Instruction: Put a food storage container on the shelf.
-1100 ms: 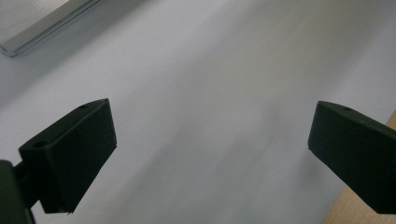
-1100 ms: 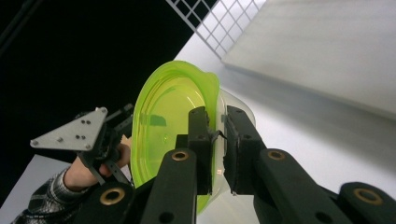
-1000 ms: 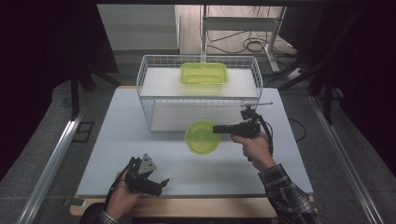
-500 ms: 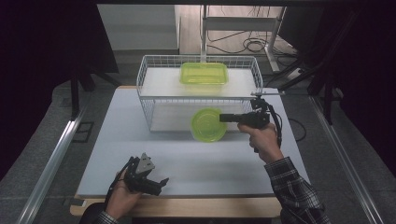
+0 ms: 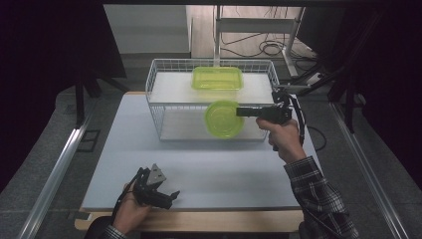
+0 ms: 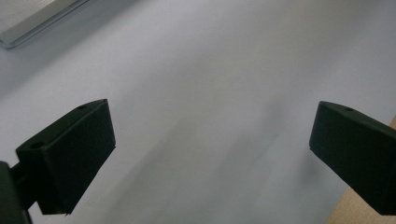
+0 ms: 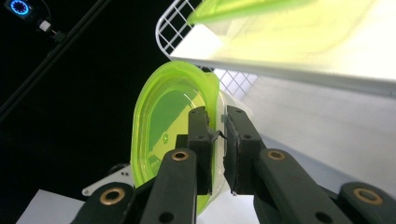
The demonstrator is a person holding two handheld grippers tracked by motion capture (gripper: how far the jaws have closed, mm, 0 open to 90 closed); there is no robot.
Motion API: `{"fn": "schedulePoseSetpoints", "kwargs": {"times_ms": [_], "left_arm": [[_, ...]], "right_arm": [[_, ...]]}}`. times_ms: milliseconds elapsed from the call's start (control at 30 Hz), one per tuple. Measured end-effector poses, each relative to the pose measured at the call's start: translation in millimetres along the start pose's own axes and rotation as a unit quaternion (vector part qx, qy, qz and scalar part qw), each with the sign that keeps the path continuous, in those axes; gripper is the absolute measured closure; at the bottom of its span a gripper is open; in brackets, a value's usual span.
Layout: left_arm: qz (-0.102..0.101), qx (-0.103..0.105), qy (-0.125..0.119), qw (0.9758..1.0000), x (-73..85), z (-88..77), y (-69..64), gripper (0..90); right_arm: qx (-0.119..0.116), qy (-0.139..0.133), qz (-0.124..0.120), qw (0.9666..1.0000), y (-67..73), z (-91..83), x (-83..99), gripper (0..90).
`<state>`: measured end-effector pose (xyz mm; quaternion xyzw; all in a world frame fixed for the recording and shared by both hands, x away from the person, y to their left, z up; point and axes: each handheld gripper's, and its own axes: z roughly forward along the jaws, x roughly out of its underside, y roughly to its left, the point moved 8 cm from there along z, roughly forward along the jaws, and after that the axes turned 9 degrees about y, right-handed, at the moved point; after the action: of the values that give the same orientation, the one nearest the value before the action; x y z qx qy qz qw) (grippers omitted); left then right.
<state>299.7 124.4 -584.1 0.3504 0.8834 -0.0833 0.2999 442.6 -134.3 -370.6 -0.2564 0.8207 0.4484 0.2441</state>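
A round lime-green container (image 5: 224,119) hangs in the air on its edge, just in front of the wire basket (image 5: 152,107). My right gripper (image 5: 240,111) is shut on its rim and reaches in level from the right. In the right gripper view the round container (image 7: 163,126) stands upright, its rim pinched between the jaws of my right gripper (image 7: 218,126). A rectangular green container (image 5: 217,78) lies on the basket's upper white shelf (image 5: 174,89). My left gripper (image 5: 171,195) rests at the table's front left, open; the left gripper (image 6: 210,154) has nothing between its jaws.
The white table top (image 5: 224,174) lies bare between the two hands. The wire basket (image 7: 177,23) stands at the table's far middle. Dark stands and cables surround the table, and a metal rail (image 5: 54,174) runs along the left.
My right gripper has risen with the round container, from low over the table to level with the basket's upper shelf. The left gripper has not moved.
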Motion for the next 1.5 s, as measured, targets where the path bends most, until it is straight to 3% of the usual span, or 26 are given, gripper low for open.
{"fn": "schedulePoseSetpoints", "kwargs": {"times_ms": [433, 767, 1133, 1500], "left_arm": [[0.001, 0.000, 0.005, 1.0000, 0.6, 1.0, -0.3, 0.0], [0.001, 0.001, 0.006, 1.0000, 1.0, 1.0, -0.3, 0.0], [0.000, 0.001, 0.008, 1.0000, 1.6, 1.5, -0.4, 0.0], [0.003, -0.003, 0.009, 0.9999, 1.9, 1.7, -0.1, 0.0]], "right_arm": [[0.002, -0.032, -0.003, 0.9995, 14.1, -15.6, -39.5, 81.4], [0.026, -0.062, -0.003, 0.9977, 14.7, -21.7, -70.3, 81.4], [0.048, -0.083, 0.002, 0.9954, 15.1, -16.6, -103.1, 81.3], [0.082, -0.087, 0.014, 0.9927, 3.8, 0.3, -126.5, 81.3]]}}
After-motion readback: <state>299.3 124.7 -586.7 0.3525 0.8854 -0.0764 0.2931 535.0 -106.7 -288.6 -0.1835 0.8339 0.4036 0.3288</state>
